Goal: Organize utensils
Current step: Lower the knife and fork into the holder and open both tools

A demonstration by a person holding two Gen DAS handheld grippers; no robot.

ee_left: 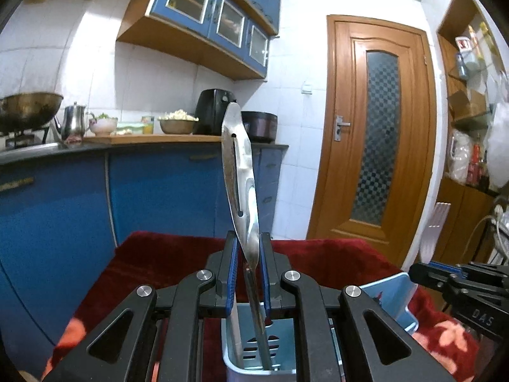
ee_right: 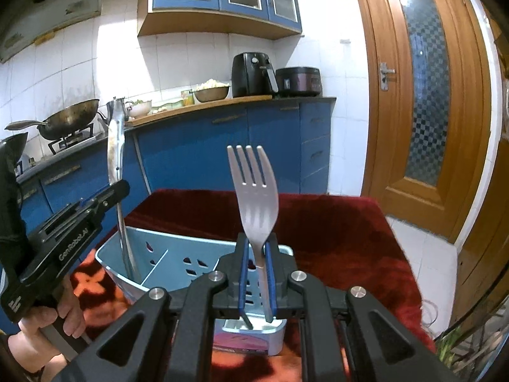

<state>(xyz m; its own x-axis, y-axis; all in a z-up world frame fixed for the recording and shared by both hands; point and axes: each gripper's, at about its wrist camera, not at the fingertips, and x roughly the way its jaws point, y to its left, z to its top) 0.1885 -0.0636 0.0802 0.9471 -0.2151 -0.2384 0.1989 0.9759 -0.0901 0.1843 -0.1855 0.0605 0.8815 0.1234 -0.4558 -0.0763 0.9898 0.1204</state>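
Observation:
My left gripper (ee_left: 249, 245) is shut on a slotted steel spatula (ee_left: 238, 172). It holds the spatula upright, blade up, with the handle end down inside a light blue utensil caddy (ee_left: 280, 350). My right gripper (ee_right: 257, 248) is shut on a steel fork (ee_right: 254, 191), tines up, with its handle reaching down into the right compartment of the same caddy (ee_right: 165, 251). The left gripper (ee_right: 108, 197) and the spatula (ee_right: 115, 146) also show at the left of the right wrist view, over the caddy's left compartment.
The caddy stands on a table covered with a dark red cloth (ee_right: 334, 229). Behind it are blue kitchen cabinets (ee_right: 191, 149) with a wok (ee_right: 70, 121), bowls, an air fryer (ee_right: 253, 73) and a cooker. A wooden door (ee_right: 423, 95) is to the right.

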